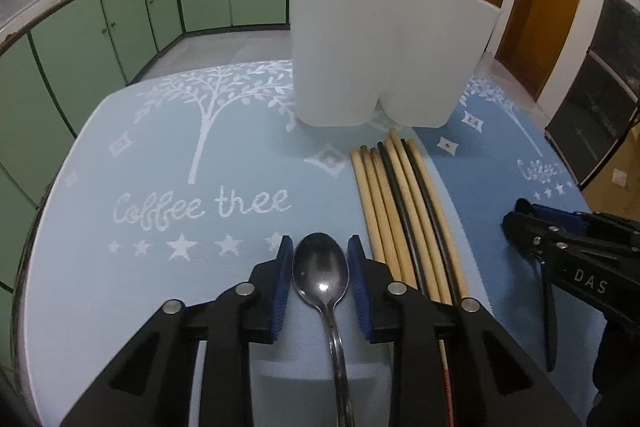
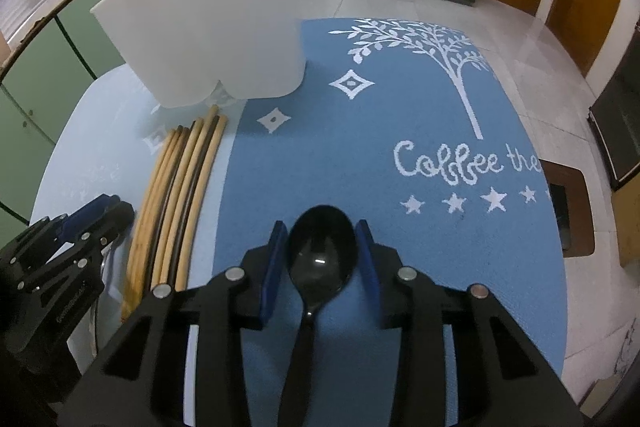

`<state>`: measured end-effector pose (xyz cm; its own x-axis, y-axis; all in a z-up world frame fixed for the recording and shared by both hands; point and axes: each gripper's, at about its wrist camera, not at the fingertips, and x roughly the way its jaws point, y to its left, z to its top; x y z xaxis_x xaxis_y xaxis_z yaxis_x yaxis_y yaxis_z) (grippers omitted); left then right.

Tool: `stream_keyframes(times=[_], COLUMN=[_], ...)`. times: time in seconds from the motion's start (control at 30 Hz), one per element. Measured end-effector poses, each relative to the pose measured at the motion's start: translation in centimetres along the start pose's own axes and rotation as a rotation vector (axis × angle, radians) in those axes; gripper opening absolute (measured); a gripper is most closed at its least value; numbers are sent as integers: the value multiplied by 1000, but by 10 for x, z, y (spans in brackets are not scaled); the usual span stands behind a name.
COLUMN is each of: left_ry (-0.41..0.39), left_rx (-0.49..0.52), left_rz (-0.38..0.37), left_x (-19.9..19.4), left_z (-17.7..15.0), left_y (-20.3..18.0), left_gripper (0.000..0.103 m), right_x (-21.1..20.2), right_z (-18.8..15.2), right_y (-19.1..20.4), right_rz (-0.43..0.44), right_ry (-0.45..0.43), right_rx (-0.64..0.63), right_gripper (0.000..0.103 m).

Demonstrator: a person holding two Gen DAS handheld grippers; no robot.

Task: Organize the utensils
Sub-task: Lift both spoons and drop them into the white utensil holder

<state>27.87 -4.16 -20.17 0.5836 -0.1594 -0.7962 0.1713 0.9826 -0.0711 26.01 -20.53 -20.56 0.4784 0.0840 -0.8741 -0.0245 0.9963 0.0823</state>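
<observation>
My left gripper [image 1: 320,259] is open, its blue pads on either side of a metal spoon [image 1: 322,279] that lies on the light blue mat. My right gripper [image 2: 322,247] is open around a black plastic spoon [image 2: 320,259] lying on the darker blue mat. Neither pad visibly touches its spoon. A row of several wooden and black chopsticks [image 1: 404,211] lies between the two grippers, also in the right wrist view [image 2: 176,195]. A white two-lobed utensil holder [image 1: 384,43] stands behind the chopsticks and also shows in the right wrist view [image 2: 212,19].
The round table carries a light blue mat [image 1: 160,167] on the left and a darker blue mat [image 2: 400,131] on the right. Green kitchen cabinets [image 1: 120,19] and wooden doors [image 1: 552,3] stand beyond the table. The right gripper's body [image 1: 572,251] shows at the right.
</observation>
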Motion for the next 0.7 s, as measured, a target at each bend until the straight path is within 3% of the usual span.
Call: stream_keyframes(times=[0.13,0.37,0.7], left_ry=[-69,-279,-474], left_rx=[-14,-34,-52], left_rz=[-34,-68,-87], left_x=[-18,-67,-108], left_z=[-6,-15,-9], left_y=[6,11,19], left_gripper=[28,28,28], right_x=[-21,-66,-100], right_z=[-7,-19,-10], right_y=[-3,-3,-10], right_rz=[67,168,208], right_ry=[-116,-326,-497], right_rx=[-7,-34,-37], right_gripper=[33,33,33])
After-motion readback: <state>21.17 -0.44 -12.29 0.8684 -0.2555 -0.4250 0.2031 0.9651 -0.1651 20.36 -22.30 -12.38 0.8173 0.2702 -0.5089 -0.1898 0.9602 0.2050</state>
